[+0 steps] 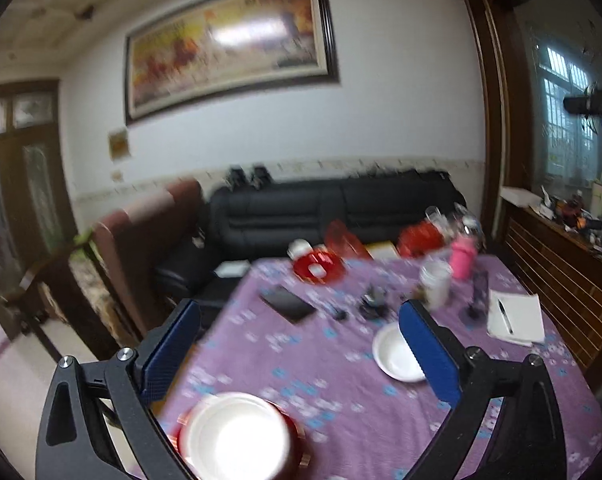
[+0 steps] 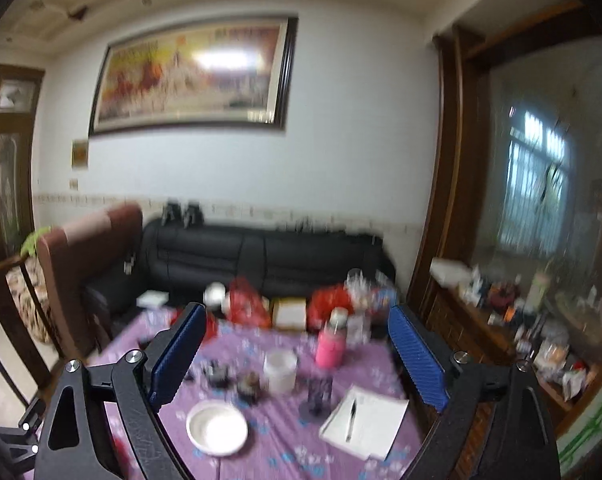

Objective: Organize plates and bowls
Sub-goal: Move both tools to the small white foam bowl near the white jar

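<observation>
A purple flowered cloth (image 1: 341, 380) covers the surface, with a black sofa (image 1: 341, 208) behind it. A white bowl on a red plate (image 1: 237, 436) sits at the near edge, and a smaller white bowl (image 2: 217, 428) lies nearer the middle, beside a notepad (image 2: 365, 424). The left tool (image 1: 301, 344) and right tool (image 2: 297, 356) both hang above the surface, spread wide, holding nothing.

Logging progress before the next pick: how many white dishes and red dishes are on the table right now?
White dishes: 2, a small white dish alone and a white bowl near the table's edge.
Red dishes: 1, a red plate under that bowl.
Total: 3
</observation>
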Demonstrator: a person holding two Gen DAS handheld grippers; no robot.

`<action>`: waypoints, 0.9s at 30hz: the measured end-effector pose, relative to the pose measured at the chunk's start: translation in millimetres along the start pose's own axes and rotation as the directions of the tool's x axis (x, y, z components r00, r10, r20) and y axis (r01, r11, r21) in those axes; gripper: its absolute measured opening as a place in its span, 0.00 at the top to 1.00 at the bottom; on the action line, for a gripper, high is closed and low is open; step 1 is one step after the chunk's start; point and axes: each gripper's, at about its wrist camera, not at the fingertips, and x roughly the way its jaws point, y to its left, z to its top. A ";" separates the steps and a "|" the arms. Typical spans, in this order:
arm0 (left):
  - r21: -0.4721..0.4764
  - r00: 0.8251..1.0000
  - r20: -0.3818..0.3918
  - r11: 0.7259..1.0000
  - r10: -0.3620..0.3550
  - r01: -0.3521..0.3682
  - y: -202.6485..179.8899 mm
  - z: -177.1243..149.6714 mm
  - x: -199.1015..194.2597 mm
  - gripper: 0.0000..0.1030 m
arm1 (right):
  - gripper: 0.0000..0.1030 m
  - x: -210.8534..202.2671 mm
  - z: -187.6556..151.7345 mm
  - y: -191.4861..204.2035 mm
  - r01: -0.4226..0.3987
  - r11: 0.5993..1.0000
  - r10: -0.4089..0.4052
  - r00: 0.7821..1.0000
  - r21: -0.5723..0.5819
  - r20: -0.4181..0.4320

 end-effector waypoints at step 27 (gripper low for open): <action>-0.228 0.950 -0.300 0.973 -0.091 0.021 -57.4 -96.0 219.9 0.04 | 0.34 244.9 -221.4 30.0 -0.195 0.884 0.315 0.920 0.425 -0.232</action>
